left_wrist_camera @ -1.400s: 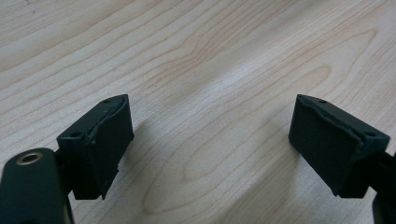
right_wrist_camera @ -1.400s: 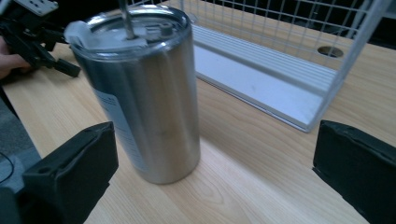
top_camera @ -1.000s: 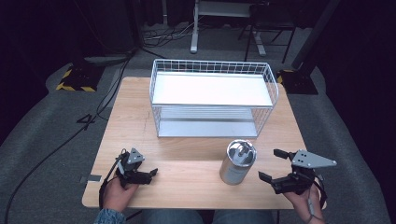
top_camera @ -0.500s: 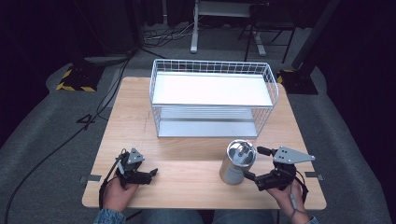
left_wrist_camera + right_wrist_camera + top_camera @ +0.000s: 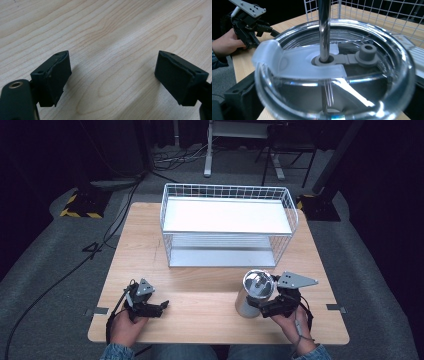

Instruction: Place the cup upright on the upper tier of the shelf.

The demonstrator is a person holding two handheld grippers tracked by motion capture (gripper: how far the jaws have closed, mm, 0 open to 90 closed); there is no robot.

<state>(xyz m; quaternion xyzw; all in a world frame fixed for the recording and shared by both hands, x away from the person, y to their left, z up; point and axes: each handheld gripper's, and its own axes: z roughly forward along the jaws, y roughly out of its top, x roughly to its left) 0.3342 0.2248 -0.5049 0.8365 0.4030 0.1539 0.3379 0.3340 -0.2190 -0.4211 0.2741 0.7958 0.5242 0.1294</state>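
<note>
A steel tumbler (image 5: 255,292) with a clear lid (image 5: 287,62) and a metal straw (image 5: 324,27) stands upright near the front right of the wooden table (image 5: 200,285). My right gripper (image 5: 265,307) reaches in from the tumbler's right, open, with its jaws on either side of the cup. One black finger (image 5: 237,100) shows beside the cup wall, and I cannot tell if it touches. My left gripper (image 5: 161,306) rests low at the front left, open over bare wood (image 5: 111,75), holding nothing.
A white wire basket (image 5: 227,192) with a white shelf inside stands at the back middle of the table, just behind the tumbler. The left gripper (image 5: 249,22) and its hand appear far off in the right gripper view. Dark floor and cables surround the table.
My right gripper has moved left across the table, from clear of the tumbler to having its jaws around it. The tumbler and the left gripper have stayed put.
</note>
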